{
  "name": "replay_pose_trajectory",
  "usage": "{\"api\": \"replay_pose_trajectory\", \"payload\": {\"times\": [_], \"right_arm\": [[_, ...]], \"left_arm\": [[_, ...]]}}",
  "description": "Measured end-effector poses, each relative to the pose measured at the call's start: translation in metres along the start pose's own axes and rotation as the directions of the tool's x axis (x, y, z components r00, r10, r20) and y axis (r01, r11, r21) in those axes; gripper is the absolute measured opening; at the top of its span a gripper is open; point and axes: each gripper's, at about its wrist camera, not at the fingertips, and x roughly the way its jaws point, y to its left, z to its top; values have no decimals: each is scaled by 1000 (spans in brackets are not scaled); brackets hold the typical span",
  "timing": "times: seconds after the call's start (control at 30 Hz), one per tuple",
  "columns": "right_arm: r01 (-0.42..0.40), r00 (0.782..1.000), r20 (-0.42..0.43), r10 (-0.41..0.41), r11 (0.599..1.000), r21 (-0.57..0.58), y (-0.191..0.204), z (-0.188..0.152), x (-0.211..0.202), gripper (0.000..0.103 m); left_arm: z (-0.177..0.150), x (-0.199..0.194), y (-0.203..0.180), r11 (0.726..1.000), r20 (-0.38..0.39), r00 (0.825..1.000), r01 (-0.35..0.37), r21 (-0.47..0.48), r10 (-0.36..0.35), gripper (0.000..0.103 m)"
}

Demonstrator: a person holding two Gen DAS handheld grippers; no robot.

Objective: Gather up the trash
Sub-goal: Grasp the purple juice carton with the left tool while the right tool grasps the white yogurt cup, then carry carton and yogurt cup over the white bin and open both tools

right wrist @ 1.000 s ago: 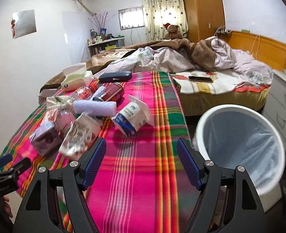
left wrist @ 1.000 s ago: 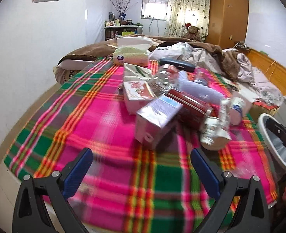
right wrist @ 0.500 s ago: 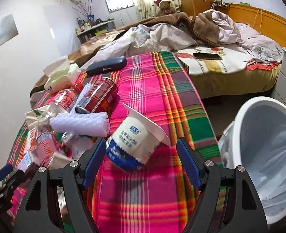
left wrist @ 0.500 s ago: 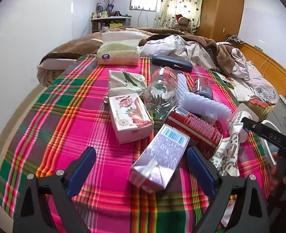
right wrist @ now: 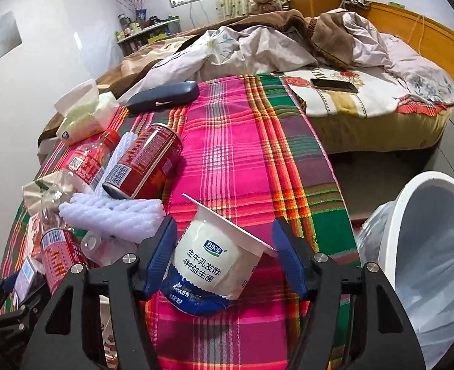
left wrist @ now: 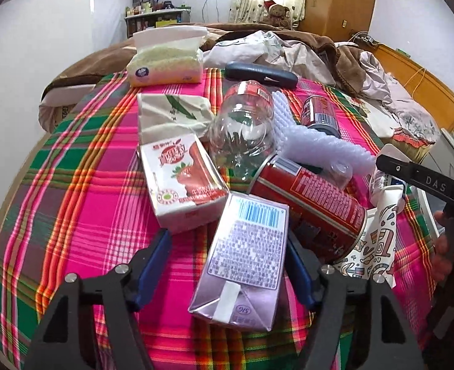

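Left claw (left wrist: 227, 265) closing around purple carton (left wrist: 245, 262), pads not yet pressing. Right claw (right wrist: 225, 256) closing around yogurt cup (right wrist: 214, 259), likewise ungripped.

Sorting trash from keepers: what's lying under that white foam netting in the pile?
The foam netting rests across a red can and a small clear bottle. Whatever else lies beneath it is hidden.

purple rectangular drink carton (left wrist: 245, 259) lies between left gripper (left wrist: 227, 268) jaws | white plastic yogurt cup (right wrist: 214, 259) lies between right gripper (right wrist: 223, 256) jaws | white round bin (right wrist: 424, 246) stands right of plaid blanket (right wrist: 242, 154)
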Motion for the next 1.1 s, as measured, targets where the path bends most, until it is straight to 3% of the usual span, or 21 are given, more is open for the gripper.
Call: {"api": "replay_pose_trajectory", "payload": {"times": [0.27, 0.5, 0.73, 1.1], "right_arm": [[-21, 1000, -8, 21, 1000, -20, 1, -8, -7, 65], [-53, 998, -13, 53, 998, 19, -2, -11, -7, 66], [-61, 998, 3, 61, 998, 31, -3, -16, -13, 64], [-140, 988, 67, 137, 990, 33, -10, -21, -34, 62]], "left_arm": [[-7, 4, 6, 999, -24, 1000, -6, -47, 5, 68], [-8, 3, 6, 995, -28, 999, 38, -91, -41, 44], [-9, -10, 0, 995, 13, 999, 37, -97, -36, 44], [-5, -38, -17, 997, 69, 997, 47, -64, -42, 44]]}}
